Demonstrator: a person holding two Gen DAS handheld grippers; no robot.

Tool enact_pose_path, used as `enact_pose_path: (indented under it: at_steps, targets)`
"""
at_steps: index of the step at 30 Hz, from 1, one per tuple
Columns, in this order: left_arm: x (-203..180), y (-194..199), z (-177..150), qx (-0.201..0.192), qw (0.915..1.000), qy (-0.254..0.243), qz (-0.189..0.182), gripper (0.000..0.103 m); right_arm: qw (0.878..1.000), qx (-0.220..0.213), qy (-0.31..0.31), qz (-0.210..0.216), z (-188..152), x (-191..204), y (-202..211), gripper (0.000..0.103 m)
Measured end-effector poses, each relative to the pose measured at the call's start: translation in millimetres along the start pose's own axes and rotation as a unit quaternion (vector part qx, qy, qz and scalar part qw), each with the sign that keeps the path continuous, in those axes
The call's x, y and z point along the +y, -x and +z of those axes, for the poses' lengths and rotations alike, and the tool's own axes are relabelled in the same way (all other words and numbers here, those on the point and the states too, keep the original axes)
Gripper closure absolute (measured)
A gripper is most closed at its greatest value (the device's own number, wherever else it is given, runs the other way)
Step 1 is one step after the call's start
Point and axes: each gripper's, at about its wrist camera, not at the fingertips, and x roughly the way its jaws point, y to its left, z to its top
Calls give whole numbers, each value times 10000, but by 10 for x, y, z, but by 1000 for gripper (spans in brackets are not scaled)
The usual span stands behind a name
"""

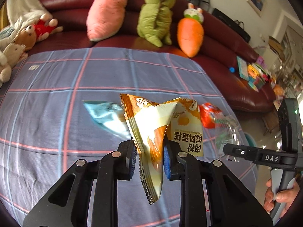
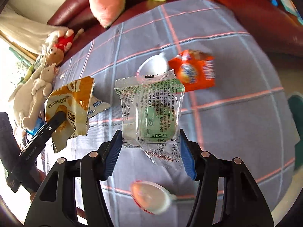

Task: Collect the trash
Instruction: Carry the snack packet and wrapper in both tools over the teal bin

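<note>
Checked cloth on table (image 1: 56,94), red sofa behind. Left tool (image 1: 149,158) pinches orange wrapper (image 1: 151,132); right tool (image 2: 149,151) clamps clear wrapper (image 2: 151,109), both lifted for binning. Orange box (image 2: 193,71) remains on cloth.

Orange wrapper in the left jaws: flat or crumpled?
Crumpled. The orange wrapper is creased into a peaked fold, pinched between the left gripper pads.

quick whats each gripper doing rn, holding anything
Left gripper: closed on the orange snack wrapper, lifted off the cloth.
Right gripper: closed on the clear wrapper, also lifted.
</note>
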Motion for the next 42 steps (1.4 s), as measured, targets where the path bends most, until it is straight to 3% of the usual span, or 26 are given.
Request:
enact_pose_path:
  at_steps: [9, 18, 24, 30, 42]
  targets:
    - [-754, -151, -91, 161, 9979, -595, -193, 79, 9979, -451, -461, 3, -141, -734, 505, 47]
    - [-1666, -384, -160, 454, 9887, -1331, -510, 79, 9890, -1029, -1058, -90, -324, -1611, 1017, 47]
    - [-2449, -655, -248, 711, 9761, -1892, -793, 79, 9755, -1468, -1578, -444, -544, -2412, 1485, 47]
    - [-3109, -948, -387, 1011, 9621, -2341, -969, 79, 9645, -1611, -1993, -634, -746, -2998, 1692, 47]
    - [-3920, -1424, -652, 1427, 9380, -2948, -1134, 78, 9596, -1592, -2236, -620, -690, -3516, 1729, 46]
